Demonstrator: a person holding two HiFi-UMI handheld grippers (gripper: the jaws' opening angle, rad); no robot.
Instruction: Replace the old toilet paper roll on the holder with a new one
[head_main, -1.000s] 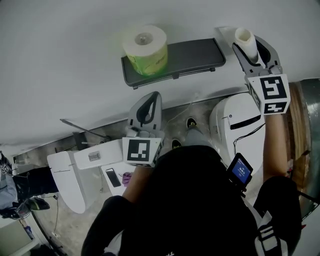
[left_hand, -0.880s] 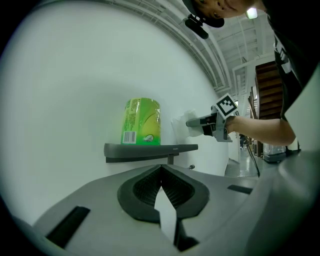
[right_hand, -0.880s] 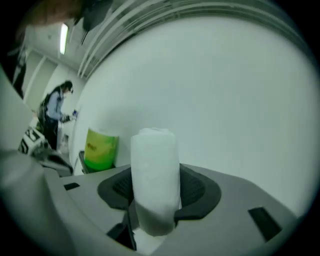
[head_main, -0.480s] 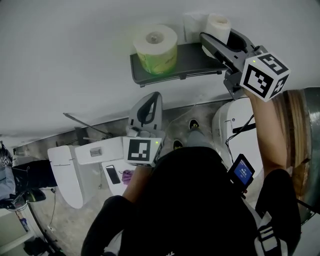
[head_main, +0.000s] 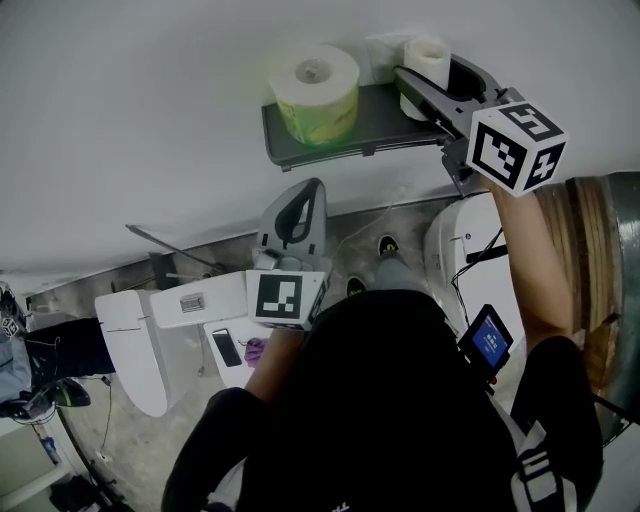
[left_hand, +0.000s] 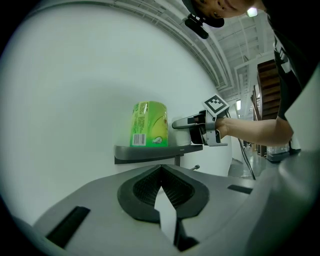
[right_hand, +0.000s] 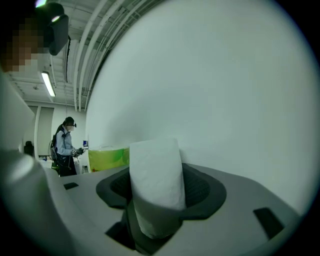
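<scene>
A dark grey shelf-topped holder (head_main: 380, 115) is fixed to the white wall. The new roll (head_main: 315, 92), in green wrapping, stands upright on the shelf's left half and also shows in the left gripper view (left_hand: 149, 124). My right gripper (head_main: 428, 75) reaches level over the shelf's right end. The small white old roll (head_main: 427, 62) stands upright between its jaws (right_hand: 156, 185). The jaws are opening and the pads still touch the roll. My left gripper (head_main: 303, 195) hangs lower, below the shelf, shut and empty (left_hand: 161, 172).
Below, white toilets stand on the floor at right (head_main: 470, 250) and left (head_main: 140, 350), with a phone (head_main: 226, 353) lying between them. A small screen device (head_main: 484, 342) hangs at the wearer's hip. A person (right_hand: 65, 145) stands far off.
My right gripper carried the old roll leftward from beyond the shelf's right end to over that end, rolling its wrist. The left gripper stayed put.
</scene>
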